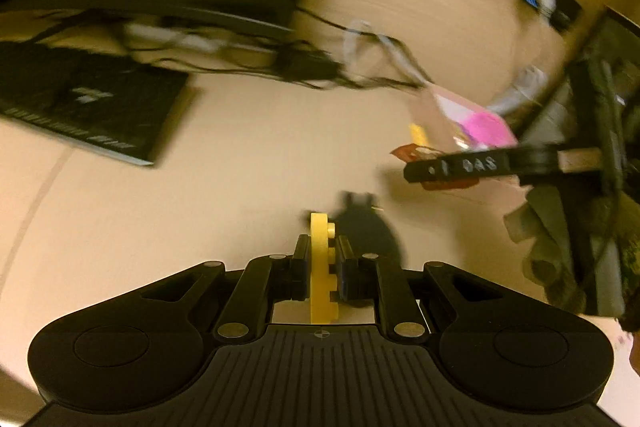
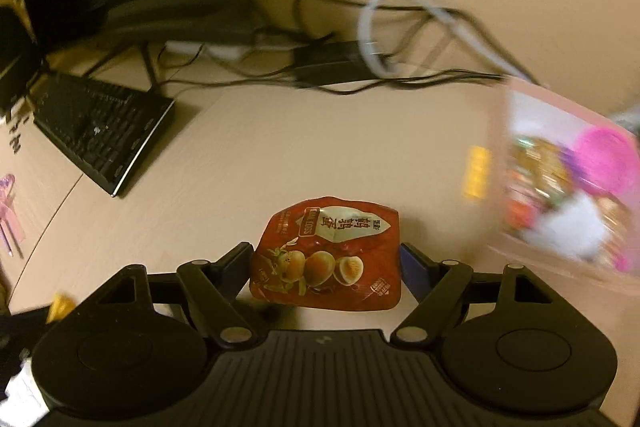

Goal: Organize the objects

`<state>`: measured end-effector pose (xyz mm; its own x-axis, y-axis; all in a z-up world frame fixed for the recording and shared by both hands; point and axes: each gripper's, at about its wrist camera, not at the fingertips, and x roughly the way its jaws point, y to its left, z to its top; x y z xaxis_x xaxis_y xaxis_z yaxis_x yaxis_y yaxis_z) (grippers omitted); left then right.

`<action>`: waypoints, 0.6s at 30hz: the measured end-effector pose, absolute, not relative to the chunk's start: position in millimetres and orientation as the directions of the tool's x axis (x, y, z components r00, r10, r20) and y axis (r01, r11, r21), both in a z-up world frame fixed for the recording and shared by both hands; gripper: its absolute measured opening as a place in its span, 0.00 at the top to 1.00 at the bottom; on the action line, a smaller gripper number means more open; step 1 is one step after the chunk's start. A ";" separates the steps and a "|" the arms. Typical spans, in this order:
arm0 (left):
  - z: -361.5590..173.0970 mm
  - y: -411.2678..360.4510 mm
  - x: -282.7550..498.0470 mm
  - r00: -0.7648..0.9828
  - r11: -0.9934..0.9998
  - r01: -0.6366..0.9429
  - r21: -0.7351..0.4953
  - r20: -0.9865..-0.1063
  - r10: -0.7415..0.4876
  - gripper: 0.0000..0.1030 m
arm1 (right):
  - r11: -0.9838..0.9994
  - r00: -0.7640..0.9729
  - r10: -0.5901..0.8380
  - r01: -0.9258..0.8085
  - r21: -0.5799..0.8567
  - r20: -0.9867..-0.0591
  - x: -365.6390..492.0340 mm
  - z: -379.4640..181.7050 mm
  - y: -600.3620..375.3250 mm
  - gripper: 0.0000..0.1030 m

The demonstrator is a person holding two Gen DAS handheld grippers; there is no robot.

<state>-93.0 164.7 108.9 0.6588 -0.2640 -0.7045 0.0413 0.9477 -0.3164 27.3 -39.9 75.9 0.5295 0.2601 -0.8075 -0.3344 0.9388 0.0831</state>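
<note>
My left gripper [image 1: 322,247] is shut on a flat yellow toy brick [image 1: 321,267], held on edge above the beige desk [image 1: 240,187]. My right gripper [image 2: 326,259] holds a red snack packet [image 2: 326,253] printed with quail eggs between its fingers; it shows in the left wrist view [image 1: 416,153] too, under the right gripper's black finger [image 1: 460,167]. A clear pink box [image 2: 568,183] with colourful items inside stands to the right; it also shows in the left wrist view [image 1: 468,123]. A second yellow brick [image 2: 476,173] lies beside the box.
A black keyboard [image 2: 100,131] lies at the left. A black power adapter [image 2: 332,63] and tangled black and white cables [image 2: 400,27] lie at the back. A monitor base [image 2: 160,7] stands behind. Pink items [image 2: 10,211] lie at the far left.
</note>
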 end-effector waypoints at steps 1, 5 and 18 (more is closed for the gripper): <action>108.6 156.6 -89.4 0.646 0.944 0.072 -0.323 -0.706 -0.291 0.85 | 0.944 0.539 0.251 -0.322 0.079 -0.804 18.0 77.8 -52.2 0.24; 103.6 117.6 -72.2 0.563 0.918 0.194 -0.345 -0.727 -0.393 0.85 | 0.967 0.570 0.195 -0.248 0.059 -0.798 -28.5 80.5 -106.5 0.24; 142.4 -12.7 42.1 0.539 0.854 0.406 -0.324 -0.670 -0.510 0.85 | 0.995 0.679 0.030 0.049 0.086 -0.734 -131.1 63.6 -215.5 0.24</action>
<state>42.1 -12.7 142.4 0.5387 -0.5105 -0.6702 0.4059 0.8544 -0.3245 -131.1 -215.5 63.6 0.6787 0.0302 -0.7338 0.0490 0.9951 0.0862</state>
